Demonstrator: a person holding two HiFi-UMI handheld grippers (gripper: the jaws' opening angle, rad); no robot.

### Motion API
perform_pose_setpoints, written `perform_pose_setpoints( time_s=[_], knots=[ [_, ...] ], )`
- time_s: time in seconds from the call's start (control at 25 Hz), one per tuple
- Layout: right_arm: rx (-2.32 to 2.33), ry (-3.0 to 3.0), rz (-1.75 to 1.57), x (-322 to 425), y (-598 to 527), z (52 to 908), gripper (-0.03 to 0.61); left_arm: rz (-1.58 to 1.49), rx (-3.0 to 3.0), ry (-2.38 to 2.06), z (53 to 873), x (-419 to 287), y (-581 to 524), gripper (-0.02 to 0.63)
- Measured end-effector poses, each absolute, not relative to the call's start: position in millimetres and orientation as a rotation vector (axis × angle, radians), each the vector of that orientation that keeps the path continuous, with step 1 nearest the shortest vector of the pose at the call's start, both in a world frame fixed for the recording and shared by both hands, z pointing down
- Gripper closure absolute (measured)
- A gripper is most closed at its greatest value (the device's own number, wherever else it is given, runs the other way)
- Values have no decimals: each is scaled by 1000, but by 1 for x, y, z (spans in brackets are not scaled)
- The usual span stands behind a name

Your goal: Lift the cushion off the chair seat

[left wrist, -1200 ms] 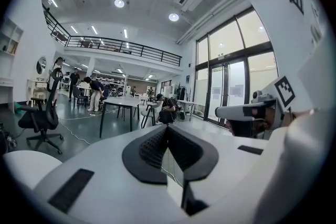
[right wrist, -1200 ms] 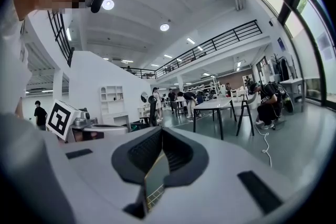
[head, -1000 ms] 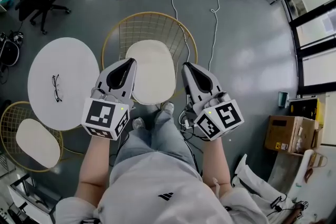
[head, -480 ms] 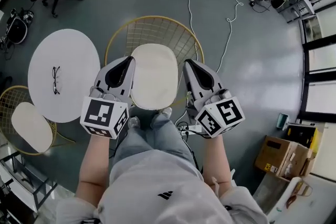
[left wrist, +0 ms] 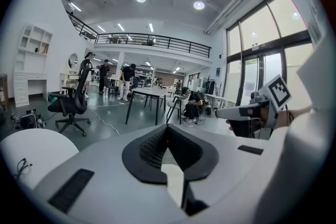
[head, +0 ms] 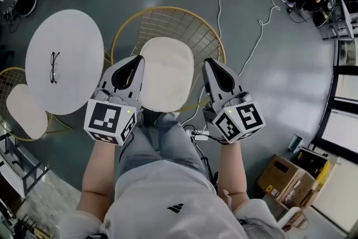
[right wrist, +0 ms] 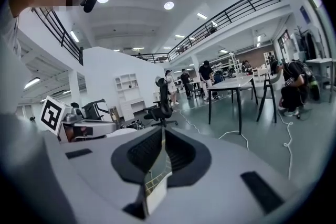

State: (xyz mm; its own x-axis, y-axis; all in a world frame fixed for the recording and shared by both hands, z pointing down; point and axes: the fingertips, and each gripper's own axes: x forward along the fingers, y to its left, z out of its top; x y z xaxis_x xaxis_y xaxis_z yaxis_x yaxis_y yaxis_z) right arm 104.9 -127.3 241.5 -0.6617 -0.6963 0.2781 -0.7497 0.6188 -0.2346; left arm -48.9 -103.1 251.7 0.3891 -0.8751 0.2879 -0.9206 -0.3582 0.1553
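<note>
Pale grey, smooth shells on the left gripper (head: 137,59) and the right gripper (head: 207,61), each with a ribbed black recess (left wrist: 149,147) tapering toward the jaws. Behind the jaws, a white left cube (head: 109,120) and right cube (head: 240,122) with black square markers, and a small green light (head: 130,112). Black cables (head: 197,135) behind the right cube. Light grey T-shirt (head: 168,187) with a small black logo (head: 176,209); blue-grey jeans (head: 159,143).
</note>
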Motion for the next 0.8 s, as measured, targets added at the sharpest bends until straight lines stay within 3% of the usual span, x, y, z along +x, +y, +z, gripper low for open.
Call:
perform_pose_setpoints(
  time_s=[0.6, 0.8],
  knots=[
    [1045, -2561, 705, 104, -140, 360, 558, 310, 2191, -1554, 347, -41, -109, 601],
    [1053, -2523, 755, 105, -141, 389, 528, 335, 2141, -1518, 381, -41, -106, 601]
  ],
)
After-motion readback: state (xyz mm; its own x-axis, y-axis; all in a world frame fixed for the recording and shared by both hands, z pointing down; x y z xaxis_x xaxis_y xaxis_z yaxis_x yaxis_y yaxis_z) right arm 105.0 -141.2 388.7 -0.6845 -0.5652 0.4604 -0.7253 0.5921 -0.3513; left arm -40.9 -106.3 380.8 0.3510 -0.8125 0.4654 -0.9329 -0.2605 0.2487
